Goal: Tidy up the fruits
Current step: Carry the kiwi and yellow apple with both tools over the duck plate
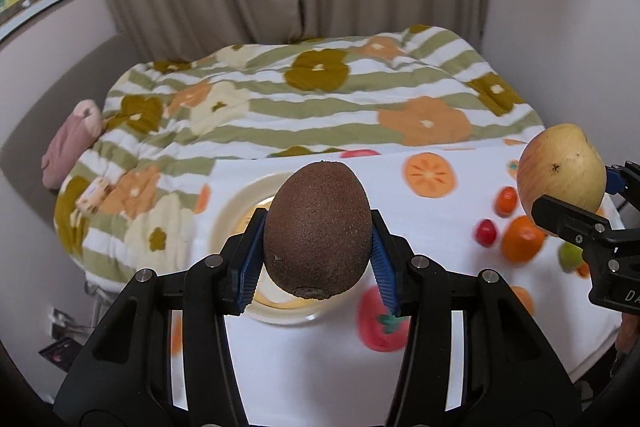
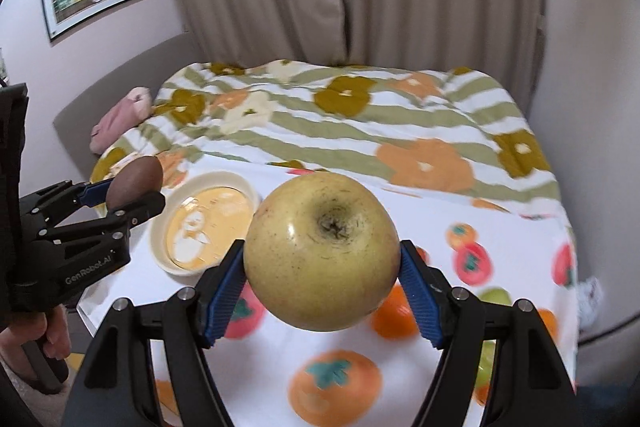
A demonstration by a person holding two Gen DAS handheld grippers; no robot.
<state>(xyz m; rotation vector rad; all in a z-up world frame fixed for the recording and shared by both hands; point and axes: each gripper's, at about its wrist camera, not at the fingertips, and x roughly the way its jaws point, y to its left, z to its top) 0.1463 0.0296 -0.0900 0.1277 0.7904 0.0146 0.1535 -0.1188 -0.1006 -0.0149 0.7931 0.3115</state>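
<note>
My left gripper (image 1: 318,247) is shut on a brown kiwi (image 1: 317,229) and holds it in the air above a cream plate (image 1: 236,203) on the fruit-print tablecloth. My right gripper (image 2: 322,283) is shut on a yellow-green apple (image 2: 322,251), also held above the table. In the left wrist view the apple (image 1: 560,167) and right gripper show at the right edge. In the right wrist view the kiwi (image 2: 134,183) and left gripper (image 2: 128,193) hover at the left, beside the plate (image 2: 160,227).
Loose fruits lie on the cloth at the right: an orange (image 1: 522,239), a small red fruit (image 1: 486,231), a small orange-red fruit (image 1: 506,200) and a green one (image 1: 570,255). A bed with a flowered quilt (image 1: 320,99) lies behind the table, curtains beyond.
</note>
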